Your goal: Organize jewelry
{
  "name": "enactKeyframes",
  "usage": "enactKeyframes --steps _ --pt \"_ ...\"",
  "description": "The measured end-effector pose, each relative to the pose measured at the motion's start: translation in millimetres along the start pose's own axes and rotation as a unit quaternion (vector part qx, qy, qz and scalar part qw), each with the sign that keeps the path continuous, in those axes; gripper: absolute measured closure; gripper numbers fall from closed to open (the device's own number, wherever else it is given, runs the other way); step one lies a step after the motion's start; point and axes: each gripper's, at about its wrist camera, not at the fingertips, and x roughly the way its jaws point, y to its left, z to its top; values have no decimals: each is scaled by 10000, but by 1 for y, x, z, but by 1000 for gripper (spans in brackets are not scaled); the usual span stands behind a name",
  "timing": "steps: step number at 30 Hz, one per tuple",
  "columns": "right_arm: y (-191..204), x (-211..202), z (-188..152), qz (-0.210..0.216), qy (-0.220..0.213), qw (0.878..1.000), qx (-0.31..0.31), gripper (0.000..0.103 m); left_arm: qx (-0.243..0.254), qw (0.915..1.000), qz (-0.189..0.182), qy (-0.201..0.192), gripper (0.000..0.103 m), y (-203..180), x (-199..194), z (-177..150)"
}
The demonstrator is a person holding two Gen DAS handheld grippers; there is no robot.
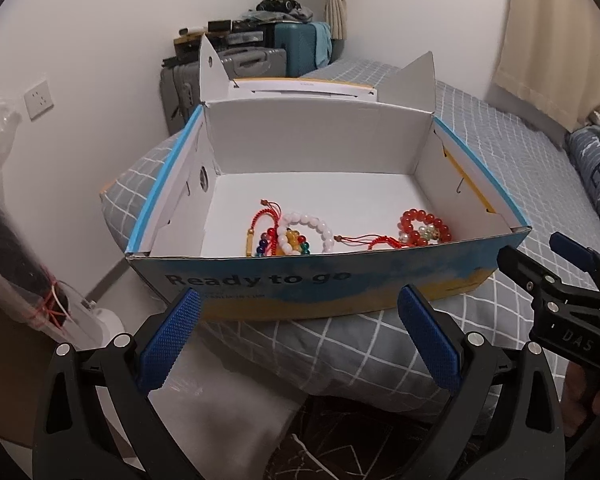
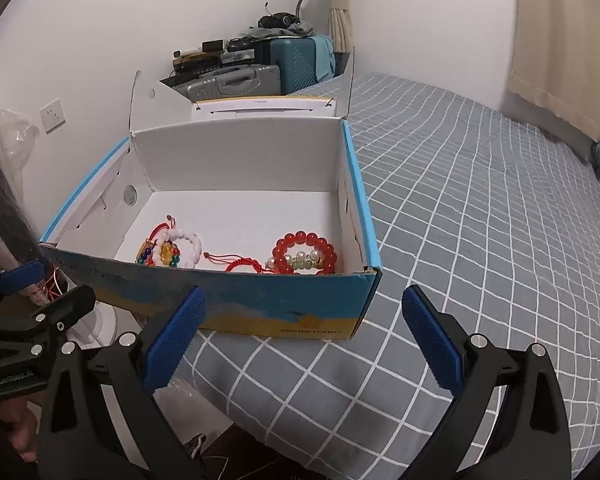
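Two tongs, left tongs (image 1: pixel 298 338) and right tongs (image 2: pixel 304 340), agape, one box (image 1: pixel 380 276), one white bracelet (image 1: pixel 312 226)

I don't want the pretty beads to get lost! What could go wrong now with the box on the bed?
1. The cardboard box sits on a soft checked bedspread near the bed's edge, so a nudge might tip or slide it off.
2. The red cord bracelet lies against the white bead bracelet and the red bead bracelet, so lifting one could snag and drag another.
3. Both the left gripper and right gripper are open close to the front wall and could bump it.
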Motion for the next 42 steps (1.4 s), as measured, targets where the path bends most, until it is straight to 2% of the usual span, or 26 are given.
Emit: enactKeyframes --steps 3,8,13,42 --pt "1 1 0 -20 6 10000 -10 9 -20 10000 -68 7 6 1 1 0" --pt "3 3 -1 -82 52 9999 -41 9 53 9999 121 -55 6 0 4 0" --pt "4 5 0 -101 68 9999 -40 9 -5 9999 160 10 6 3 8 1" --pt "1 8 0 -124 91 9999 13 9 -12 9998 183 17 6 5 8 5"
